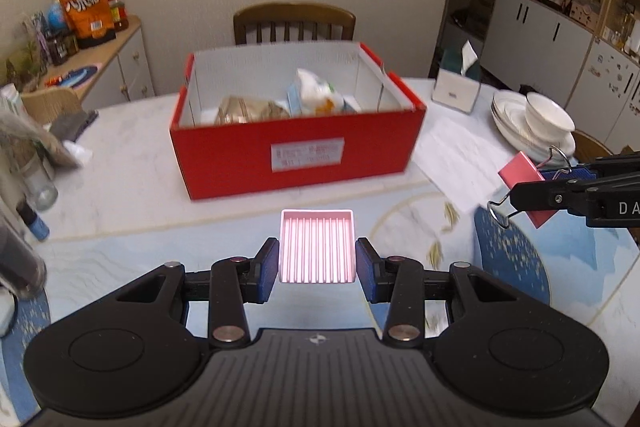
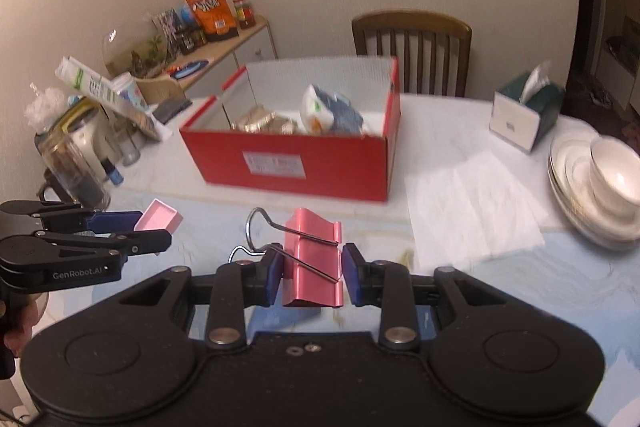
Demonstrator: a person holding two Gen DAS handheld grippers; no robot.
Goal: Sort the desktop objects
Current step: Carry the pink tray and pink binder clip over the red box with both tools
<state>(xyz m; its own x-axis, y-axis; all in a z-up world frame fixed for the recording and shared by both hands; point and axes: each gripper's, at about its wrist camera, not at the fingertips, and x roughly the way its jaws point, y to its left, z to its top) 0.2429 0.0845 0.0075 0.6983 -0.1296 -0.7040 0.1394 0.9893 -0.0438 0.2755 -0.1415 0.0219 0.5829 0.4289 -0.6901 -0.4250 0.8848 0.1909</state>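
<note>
Above the near edge of the table (image 1: pixel 132 187), I have my left gripper (image 1: pixel 317 259) clamped on a small pink ribbed tray (image 1: pixel 317 247) and my right gripper (image 2: pixel 312 269) pinching a pink binder clip (image 2: pixel 314 263), both short of the red box (image 1: pixel 296 147). The clip seems caught only by its smooth sides, though blur makes that hard to judge, so it could twist out. Swinging both at once risks bumping the box wall or each other.

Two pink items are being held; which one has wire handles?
The pink metal binder clip in the right hand-held gripper; its silver wire loops stick out, whereas the pink ribbed plastic tray in the left hand-held gripper has none.
</note>
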